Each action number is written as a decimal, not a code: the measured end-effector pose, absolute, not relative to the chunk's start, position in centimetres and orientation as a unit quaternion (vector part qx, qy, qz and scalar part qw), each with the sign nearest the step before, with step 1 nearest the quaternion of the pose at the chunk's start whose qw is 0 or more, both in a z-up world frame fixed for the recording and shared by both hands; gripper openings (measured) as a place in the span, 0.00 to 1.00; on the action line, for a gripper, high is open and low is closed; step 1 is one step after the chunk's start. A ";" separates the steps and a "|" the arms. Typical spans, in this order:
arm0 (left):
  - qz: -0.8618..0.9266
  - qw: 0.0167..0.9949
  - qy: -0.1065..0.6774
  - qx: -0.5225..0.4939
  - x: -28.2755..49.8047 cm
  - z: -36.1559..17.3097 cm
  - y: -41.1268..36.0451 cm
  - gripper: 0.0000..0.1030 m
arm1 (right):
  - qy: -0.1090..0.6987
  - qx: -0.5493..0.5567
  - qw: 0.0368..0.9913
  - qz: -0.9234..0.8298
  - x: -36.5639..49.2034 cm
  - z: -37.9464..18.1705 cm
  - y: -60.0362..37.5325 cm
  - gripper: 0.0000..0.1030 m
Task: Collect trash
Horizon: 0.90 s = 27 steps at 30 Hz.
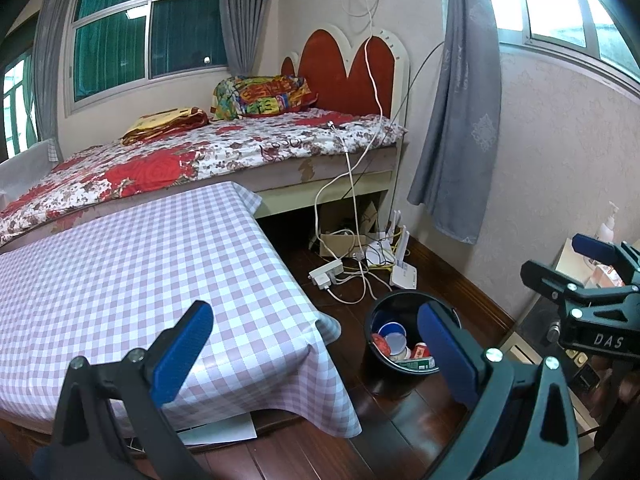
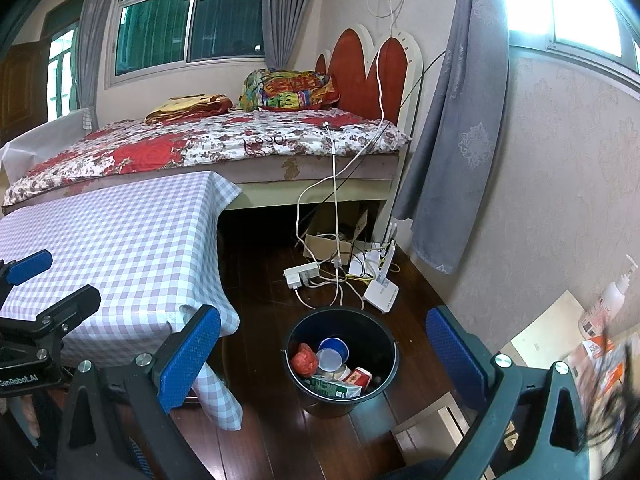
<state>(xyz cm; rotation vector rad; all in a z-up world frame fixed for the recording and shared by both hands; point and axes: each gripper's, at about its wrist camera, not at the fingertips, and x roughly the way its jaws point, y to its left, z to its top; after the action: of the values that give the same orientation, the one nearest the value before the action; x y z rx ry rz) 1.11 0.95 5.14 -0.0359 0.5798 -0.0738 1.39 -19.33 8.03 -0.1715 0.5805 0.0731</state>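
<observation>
Both the left gripper and the right gripper hang empty with jaws spread wide, while the trash, a red wad, cups and cartons, lies in the black bucket on the wooden floor beside the gingham-covered counter.

The left gripper had two black plastic arms with flat blue pads that were bumpy like tiny dots. Round silver screws sat on the black parts. The right gripper looked the same. In the left wrist view, at the right edge, it had white letters "DAS" on it.
</observation>
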 end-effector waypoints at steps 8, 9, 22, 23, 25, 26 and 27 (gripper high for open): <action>-0.038 0.958 0.284 -0.015 1.1 5.1 0.9 1.00 | 0.286 -0.084 0.954 0.034 1.4 8.0 -19.4 1.00; -0.038 0.958 0.284 -0.015 1.2 5.2 0.9 1.00 | 0.287 -0.083 0.954 0.034 1.4 8.0 -19.4 1.00; -0.043 0.957 0.287 -0.014 1.3 5.0 0.8 1.00 | 0.289 -0.082 0.953 0.032 1.5 7.8 -19.3 1.00; -0.044 0.957 0.287 -0.016 1.3 5.0 0.8 1.00 | 0.289 -0.083 0.953 0.032 1.5 7.8 -19.3 1.00; -0.039 0.957 0.287 -0.019 1.4 5.0 0.9 1.00 | 0.289 -0.082 0.953 0.032 1.5 7.8 -19.3 1.00; -0.039 0.957 0.286 -0.021 1.4 4.9 1.0 1.00 | 0.290 -0.082 0.953 0.033 1.5 7.8 -19.3 1.00; -0.039 0.957 0.287 -0.022 1.4 4.9 1.0 1.00 | 0.289 -0.083 0.953 0.032 1.4 7.8 -19.3 1.00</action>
<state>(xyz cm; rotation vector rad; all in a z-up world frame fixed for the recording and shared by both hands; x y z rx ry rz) 1.39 1.02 4.90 -0.0450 0.5818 -0.0800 1.43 -19.31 7.79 -0.1679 0.5869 0.0658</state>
